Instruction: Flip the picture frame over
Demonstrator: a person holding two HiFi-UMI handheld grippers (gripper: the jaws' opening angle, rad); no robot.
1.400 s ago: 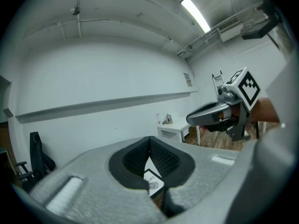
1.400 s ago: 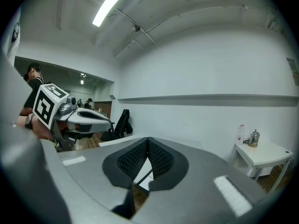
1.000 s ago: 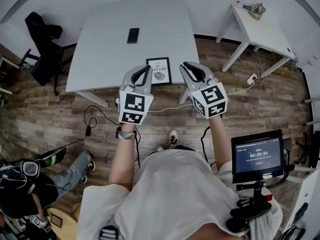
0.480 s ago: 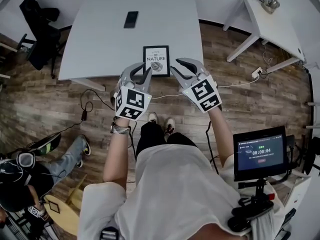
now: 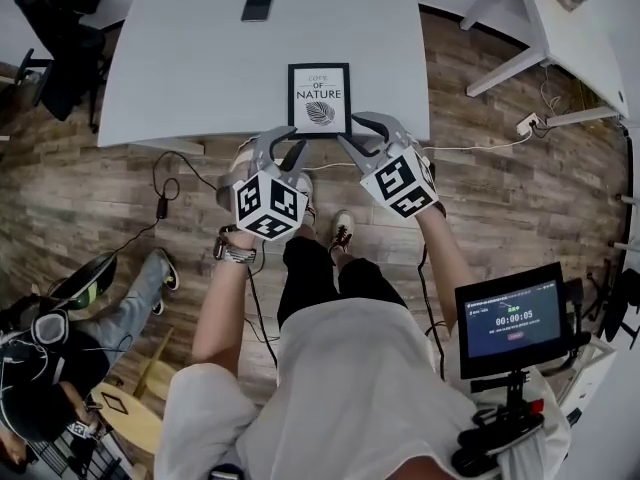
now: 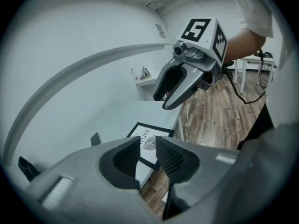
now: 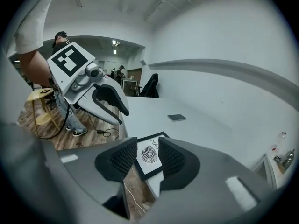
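Observation:
The black picture frame [image 5: 319,99] lies face up, with a leaf print and lettering, at the near edge of the grey table [image 5: 200,68]. Both grippers hover just in front of that edge, apart from the frame. My left gripper [image 5: 283,146] is at the frame's lower left and my right gripper [image 5: 362,136] at its lower right. Both sets of jaws are opening with nothing between them. In the left gripper view the frame [image 6: 148,143] shows past the gripper [image 6: 147,146], and the right gripper [image 6: 182,83] hangs above. The right gripper view shows the frame [image 7: 149,155] and the left gripper [image 7: 100,94].
A dark phone [image 5: 258,1] lies farther back on the table. A black chair [image 5: 50,28] stands at the left and a white side table [image 5: 560,18] at the right. A screen on a stand [image 5: 510,318] is at my right, and a person [image 5: 60,348] sits low at the left. Cables cross the wooden floor.
Both grippers have come down and closer to the table's near edge beside the frame. Their jaws have spread from nearly shut to open.

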